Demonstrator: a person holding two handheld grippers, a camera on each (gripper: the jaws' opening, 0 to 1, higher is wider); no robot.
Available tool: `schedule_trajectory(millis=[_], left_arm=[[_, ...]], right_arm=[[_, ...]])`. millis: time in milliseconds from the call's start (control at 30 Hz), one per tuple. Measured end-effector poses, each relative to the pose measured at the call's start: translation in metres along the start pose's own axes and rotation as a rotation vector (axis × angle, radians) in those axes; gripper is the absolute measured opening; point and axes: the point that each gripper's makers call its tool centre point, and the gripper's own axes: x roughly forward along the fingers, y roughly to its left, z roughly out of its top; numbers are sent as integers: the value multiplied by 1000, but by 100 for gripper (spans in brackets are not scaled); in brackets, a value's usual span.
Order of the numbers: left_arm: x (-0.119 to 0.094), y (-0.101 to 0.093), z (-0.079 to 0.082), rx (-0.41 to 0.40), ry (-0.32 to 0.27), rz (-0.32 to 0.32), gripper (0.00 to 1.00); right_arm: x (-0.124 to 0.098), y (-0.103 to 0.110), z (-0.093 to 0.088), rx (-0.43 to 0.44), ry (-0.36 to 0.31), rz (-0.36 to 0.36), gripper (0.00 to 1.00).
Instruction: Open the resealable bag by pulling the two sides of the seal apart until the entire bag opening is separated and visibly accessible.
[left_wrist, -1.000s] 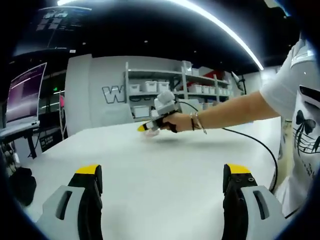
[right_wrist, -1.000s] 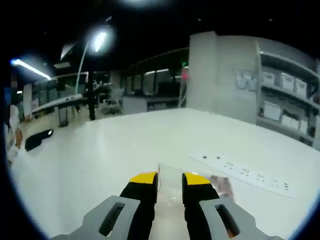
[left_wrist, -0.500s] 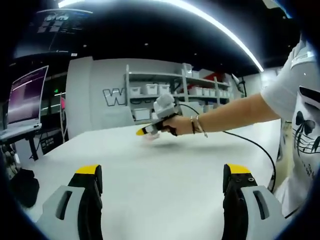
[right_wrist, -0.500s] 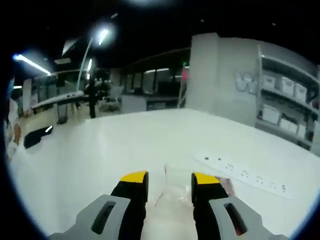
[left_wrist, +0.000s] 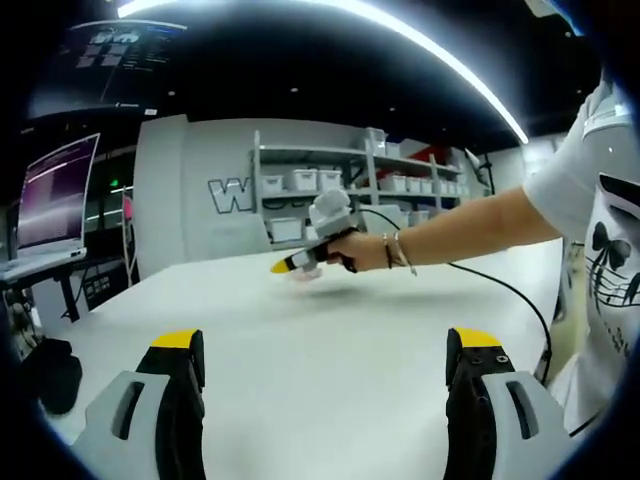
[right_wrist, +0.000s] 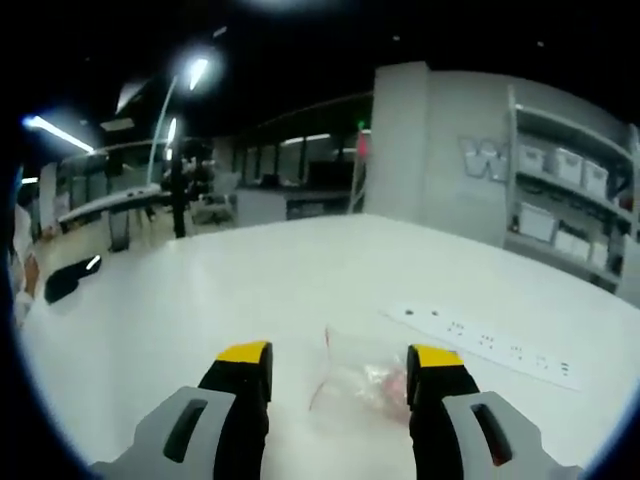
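In the right gripper view, the right gripper (right_wrist: 340, 365) has spread its jaws over the last second: 1 second ago the 2 yellow tips stood nearly together over the resealable bag (right_wrist: 365, 378), and now they stand wide, with the bag lying loose on the white worktop (right_wrist: 200, 290) between them. Nothing is gripped. I read this as a release or a re-aim, not progress on the seal; the bag looks flat and its opening is not yet pulled apart.

The left gripper (left_wrist: 325, 355) hangs low over the worktop with its jaws wide and nothing between them, unchanged across the earlier pictures. Its view shows the right gripper far off, held by the person's hand (left_wrist: 362, 250) with a cable (left_wrist: 510, 295) trailing back, its tip just above the pale smudge that must be the bag.

The bag is clear plastic and hard to read: a red line marks 1 edge, something pinkish sits inside, but which edge carries the seal I cannot tell. Its near side is cut off behind the right jaw. A white power strip (right_wrist: 490, 345) lies just beyond it.
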Motion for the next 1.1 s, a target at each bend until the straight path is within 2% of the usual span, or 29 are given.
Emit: schedule_trajectory(millis=[100,233,400,533,733,1100], left_arm=[[0,-1,0,0,0,-1,100],[-2,0,0,2,1,3,100],[-3,0,2,4,-2,5,100],[-4,-2,4,2,-10,1,100],[-6,-1,4,7,-8,7,100],[-8,-3,4,8,-9,5,100]], right_arm=[[-1,-3,1,-6,-5,-18,61],[-1,-7,2,9,-4,-35,76],[-1,-10,-1,31,8,-39,85],[1,-7,-5,51,17,-21,99],[-2,-4,-10,46,40,-15,100],[-16,4,0,40,-2,-9,100]])
